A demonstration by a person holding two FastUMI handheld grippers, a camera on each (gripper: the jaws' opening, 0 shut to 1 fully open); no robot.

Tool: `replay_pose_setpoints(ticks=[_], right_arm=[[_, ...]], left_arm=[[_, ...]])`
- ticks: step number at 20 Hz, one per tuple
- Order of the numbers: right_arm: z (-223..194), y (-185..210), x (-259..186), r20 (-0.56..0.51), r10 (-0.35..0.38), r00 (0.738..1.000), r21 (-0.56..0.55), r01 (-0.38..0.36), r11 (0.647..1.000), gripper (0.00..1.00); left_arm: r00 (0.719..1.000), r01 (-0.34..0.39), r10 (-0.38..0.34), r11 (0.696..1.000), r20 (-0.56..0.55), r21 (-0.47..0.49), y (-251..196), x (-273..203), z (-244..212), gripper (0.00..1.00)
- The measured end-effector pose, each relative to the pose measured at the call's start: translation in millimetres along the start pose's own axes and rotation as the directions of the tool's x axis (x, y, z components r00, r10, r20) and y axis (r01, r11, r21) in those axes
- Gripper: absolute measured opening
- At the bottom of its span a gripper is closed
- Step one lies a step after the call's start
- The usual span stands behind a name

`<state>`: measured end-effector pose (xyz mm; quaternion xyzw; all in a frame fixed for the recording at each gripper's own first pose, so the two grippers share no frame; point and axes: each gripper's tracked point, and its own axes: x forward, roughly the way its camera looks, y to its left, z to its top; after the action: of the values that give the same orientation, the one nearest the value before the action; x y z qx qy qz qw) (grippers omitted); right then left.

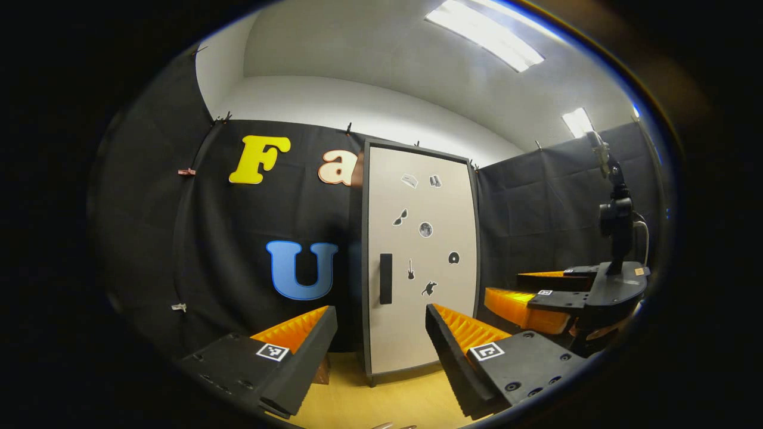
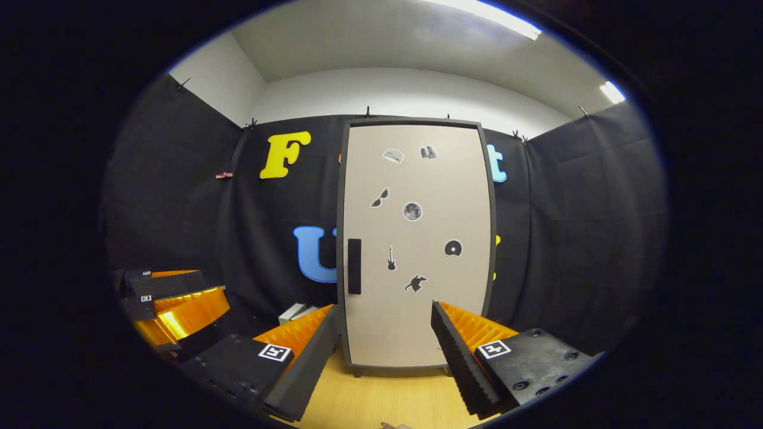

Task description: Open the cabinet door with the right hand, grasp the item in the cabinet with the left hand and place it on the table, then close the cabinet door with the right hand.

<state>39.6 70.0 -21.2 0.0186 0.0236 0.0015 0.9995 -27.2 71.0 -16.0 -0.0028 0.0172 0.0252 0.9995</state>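
Jaws of both grippers stand wide apart and hold nothing. The right gripper (image 2: 381, 351) sits at the bottom centre of the right gripper view, aimed level at the cabinet door (image 2: 417, 238), which is shut and fills the frame's centre. The dark handle (image 2: 354, 266) lies on the door's left edge, up and left of the fingers, well apart from them. The item is hidden behind the door.

Judgement: opening is not yet begun. The right gripper should shift left, straddle the handle squarely, close, then pull along the door's arc.

The left gripper (image 1: 381, 354) waits level at the bottom centre of the left gripper view, over the wooden table (image 1: 387, 405).
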Motion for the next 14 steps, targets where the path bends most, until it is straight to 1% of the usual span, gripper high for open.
replay_pose_setpoints(ticks=[2,6,9,11,14], right_arm=[[2,9,11,0.015,0.01,1.0,0.012,-0.01,1.0,0.97],[11,23,43,0.052,0.044,0.998,0.015,-0.045,0.999,0.97],[7,34,71,0.047,0.101,0.994,0.008,-0.102,0.995,0.97],[0,36,92,0.039,0.115,0.993,-0.011,-0.115,0.993,0.97],[-11,47,119,0.033,0.145,0.989,0.006,-0.145,0.989,0.97]], left_arm=[[1.0,-0.011,0.011,1.0,-0.003,0.02,8,-4,0,0.94],[0.999,-0.042,0.042,0.999,0.003,0.029,18,3,2,0.94],[0.997,-0.073,0.073,0.997,0.002,0.018,23,15,-2,0.94],[0.996,-0.093,0.093,0.996,-0.004,-0.002,23,23,-6,0.94],[0.99,-0.138,0.138,0.99,-0.013,-0.003,30,31,-10,0.94]])
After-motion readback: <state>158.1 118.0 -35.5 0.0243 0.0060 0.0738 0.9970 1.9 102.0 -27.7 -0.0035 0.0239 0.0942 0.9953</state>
